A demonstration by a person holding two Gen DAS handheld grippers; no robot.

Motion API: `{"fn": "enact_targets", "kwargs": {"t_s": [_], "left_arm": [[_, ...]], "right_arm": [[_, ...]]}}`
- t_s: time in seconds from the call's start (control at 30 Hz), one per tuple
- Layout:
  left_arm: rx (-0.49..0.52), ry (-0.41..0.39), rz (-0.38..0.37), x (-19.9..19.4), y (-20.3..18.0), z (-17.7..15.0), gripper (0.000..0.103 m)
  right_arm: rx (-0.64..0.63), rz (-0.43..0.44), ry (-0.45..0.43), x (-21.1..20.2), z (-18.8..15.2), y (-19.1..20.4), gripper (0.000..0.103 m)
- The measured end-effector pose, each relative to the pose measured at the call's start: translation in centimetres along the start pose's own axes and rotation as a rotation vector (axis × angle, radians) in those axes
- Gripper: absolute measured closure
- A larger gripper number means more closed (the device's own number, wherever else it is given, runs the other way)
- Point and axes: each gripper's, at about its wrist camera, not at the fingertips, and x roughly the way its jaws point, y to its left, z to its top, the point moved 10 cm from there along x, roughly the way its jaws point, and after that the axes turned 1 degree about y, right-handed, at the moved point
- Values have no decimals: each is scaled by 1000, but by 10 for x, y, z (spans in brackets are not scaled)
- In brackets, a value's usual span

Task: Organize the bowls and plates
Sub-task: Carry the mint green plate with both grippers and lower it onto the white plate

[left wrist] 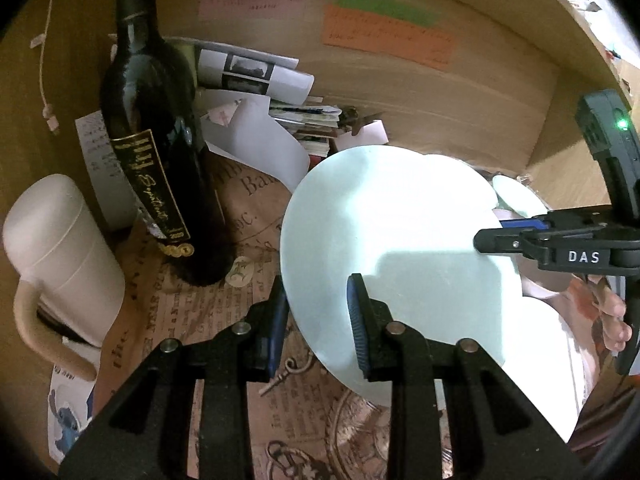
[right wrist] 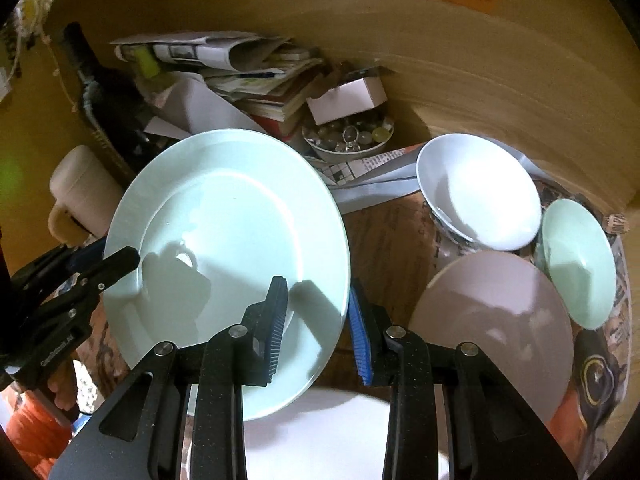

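I hold the pale green plate (right wrist: 228, 248) between my two grippers, lifted and tilted over the cluttered desk. My right gripper (right wrist: 318, 320) is clamped on the plate's near-right rim, one pad on the upper face and the blue pad beneath the edge; my left gripper (left wrist: 316, 320) pinches the opposite rim the same way, so the plate spans the gap between my hands, its face turned towards the right wrist camera. The move ahead, I judge, turns on what lies to the right of my right gripper — the mauve plate (right wrist: 496, 320), the white bowl (right wrist: 480, 192) beyond it and the small green dish (right wrist: 580, 260) furthest right, all nearer my right hand than my left. Only the right wrist view shows that cluster and the white plate (right wrist: 320, 436) below me — the left view shows mostly the plate's underside, the wine bottle (left wrist: 156, 128) and the cream mug (left wrist: 64, 256) off to its left.
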Motion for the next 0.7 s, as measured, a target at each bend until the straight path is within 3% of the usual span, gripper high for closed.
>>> {"fn": "enact_targets", "kwargs": {"t_s": [0.7], "left_arm": [[57,35,-30,-26,-50,-33,74]], "right_arm": [[63,5,-50,-41,-66,-17,75]]}}
